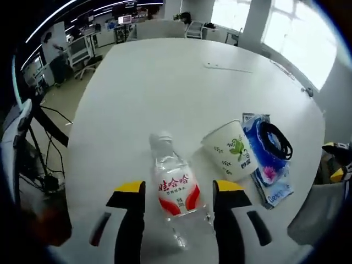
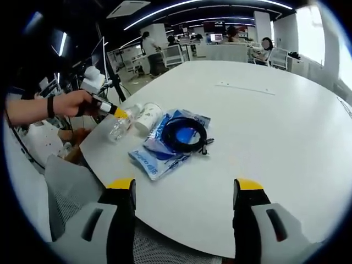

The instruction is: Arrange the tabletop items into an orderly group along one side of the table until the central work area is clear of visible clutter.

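Observation:
A clear water bottle with a red and white label lies on its side on the white table, between the jaws of my left gripper. The jaws stand open, with a small gap on each side of the bottle. Right of it a white paper cup lies tipped over against a blue packet that carries a black coiled cable. In the right gripper view the bottle, cup, packet and cable sit near the table's left edge. My right gripper hangs open over bare table.
A thin pale strip lies toward the far middle of the table. A hand holds the left gripper at the table's edge. Office chairs, desks and people stand beyond the far side.

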